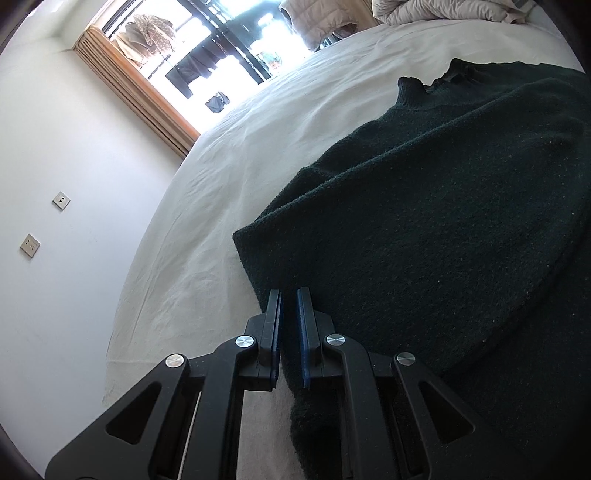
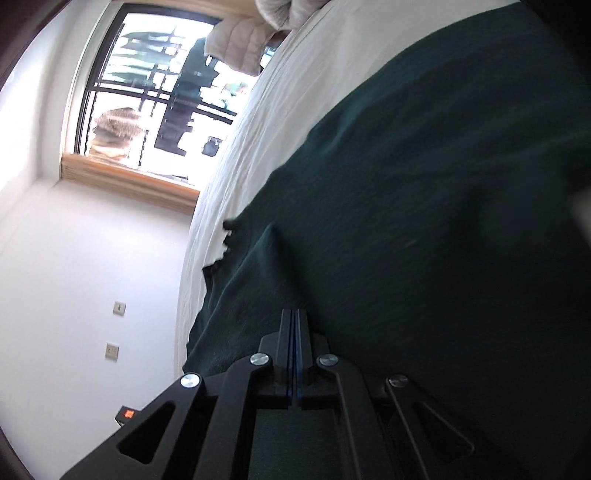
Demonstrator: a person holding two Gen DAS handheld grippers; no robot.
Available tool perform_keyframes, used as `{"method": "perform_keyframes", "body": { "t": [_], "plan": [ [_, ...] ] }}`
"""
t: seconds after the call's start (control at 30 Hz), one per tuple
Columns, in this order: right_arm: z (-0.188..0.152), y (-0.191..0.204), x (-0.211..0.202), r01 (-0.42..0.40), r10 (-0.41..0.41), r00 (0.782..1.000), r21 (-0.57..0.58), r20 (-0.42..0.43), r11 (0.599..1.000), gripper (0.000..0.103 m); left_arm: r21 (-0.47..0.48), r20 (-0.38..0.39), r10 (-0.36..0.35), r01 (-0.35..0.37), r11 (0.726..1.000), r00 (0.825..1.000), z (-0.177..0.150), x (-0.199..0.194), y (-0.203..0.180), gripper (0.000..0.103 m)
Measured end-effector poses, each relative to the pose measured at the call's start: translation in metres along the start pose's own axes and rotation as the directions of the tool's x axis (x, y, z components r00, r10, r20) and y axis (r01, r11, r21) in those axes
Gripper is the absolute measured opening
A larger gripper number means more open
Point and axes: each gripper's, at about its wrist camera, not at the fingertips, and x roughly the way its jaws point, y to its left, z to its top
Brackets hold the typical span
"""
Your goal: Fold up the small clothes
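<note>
A dark green knit sweater (image 1: 424,221) lies flat on the white bed sheet (image 1: 258,147), collar toward the far end. My left gripper (image 1: 289,295) is shut on the sweater's near hem edge, with dark fabric pinched between its blue pads and hanging below. In the right wrist view the same sweater (image 2: 424,203) fills the right side, blurred. My right gripper (image 2: 294,314) has its jaws pressed together over the sweater; whether cloth is pinched between them cannot be told.
A crumpled pale duvet (image 1: 443,11) lies at the bed's far end. A white wall with two outlet plates (image 1: 30,246) is on the left, with a wood-framed window (image 1: 166,74) beyond. The bed's left edge (image 2: 188,258) drops off beside the sweater.
</note>
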Motion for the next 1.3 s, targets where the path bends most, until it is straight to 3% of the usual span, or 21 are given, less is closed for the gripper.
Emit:
{"method": "perform_keyframes", "body": {
  "t": [0.07, 0.13, 0.2, 0.3, 0.37, 0.43, 0.57, 0.63, 0.77, 0.93, 1.03, 1.17, 1.23, 1.3],
  "plan": [
    [0.003, -0.010, -0.019, 0.019, -0.020, 0.999, 0.025, 0.036, 1.000, 0.001, -0.005, 0.005, 0.001, -0.001, 1.000, 1.000, 0.001, -0.002, 0.002, 0.008],
    [0.002, -0.006, -0.047, 0.028, -0.027, 0.996, -0.011, 0.084, 1.000, 0.016, -0.016, 0.014, 0.022, -0.022, 1.000, 1.000, 0.000, -0.013, 0.007, 0.008],
    [0.001, -0.007, -0.081, 0.004, 0.002, 0.990, -0.042, 0.143, 0.999, 0.045, -0.050, 0.049, 0.016, -0.013, 0.999, 0.999, 0.004, -0.032, 0.010, 0.008],
    [0.006, -0.025, -0.124, -0.016, 0.021, 0.973, -0.023, 0.230, 1.000, 0.059, -0.092, 0.132, -0.048, 0.060, 0.994, 0.990, 0.017, -0.070, 0.007, 0.008],
    [0.015, -0.048, -0.148, -0.046, 0.033, 0.962, 0.042, 0.271, 0.998, 0.059, -0.150, 0.174, -0.174, 0.200, 0.968, 0.969, 0.025, -0.090, 0.005, 0.008],
    [0.025, -0.079, -0.173, -0.063, 0.018, 0.950, 0.133, 0.312, 0.989, 0.059, -0.219, 0.187, -0.297, 0.335, 0.916, 0.936, 0.031, -0.098, 0.001, 0.008],
    [0.037, -0.134, -0.214, -0.105, -0.018, 0.915, 0.282, 0.403, 0.953, 0.059, -0.313, 0.189, -0.454, 0.492, 0.812, 0.870, 0.030, -0.100, -0.022, 0.008],
    [0.039, -0.158, -0.225, -0.169, -0.005, 0.891, 0.344, 0.453, 0.924, 0.057, -0.349, 0.178, -0.518, 0.545, 0.762, 0.837, 0.027, -0.097, -0.036, 0.008],
    [0.058, -0.186, -0.260, -0.202, -0.025, 0.859, 0.384, 0.511, 0.901, 0.053, -0.418, 0.151, -0.581, 0.585, 0.695, 0.799, 0.019, -0.084, -0.053, 0.008],
    [0.089, -0.193, -0.257, -0.180, -0.062, 0.853, 0.404, 0.517, 0.897, 0.050, -0.513, 0.175, -0.639, 0.623, 0.591, 0.749, 0.012, -0.064, -0.048, 0.008],
    [0.106, -0.200, -0.252, -0.177, -0.076, 0.849, 0.417, 0.523, 0.891, 0.046, -0.521, 0.189, -0.654, 0.639, 0.566, 0.733, 0.014, -0.062, -0.045, 0.008],
    [0.115, -0.195, -0.241, -0.128, -0.101, 0.860, 0.404, 0.500, 0.906, 0.033, -0.549, 0.195, -0.676, 0.650, 0.525, 0.710, 0.013, -0.057, -0.044, 0.008],
    [0.110, -0.192, -0.240, -0.168, -0.060, 0.861, 0.393, 0.504, 0.904, 0.033, -0.554, 0.200, -0.679, 0.653, 0.517, 0.707, 0.013, -0.056, -0.043, 0.008],
    [0.103, -0.194, -0.240, -0.202, -0.050, 0.848, 0.410, 0.527, 0.890, 0.033, -0.552, 0.201, -0.682, 0.656, 0.514, 0.703, 0.012, -0.056, -0.043, 0.008]
  ]
}}
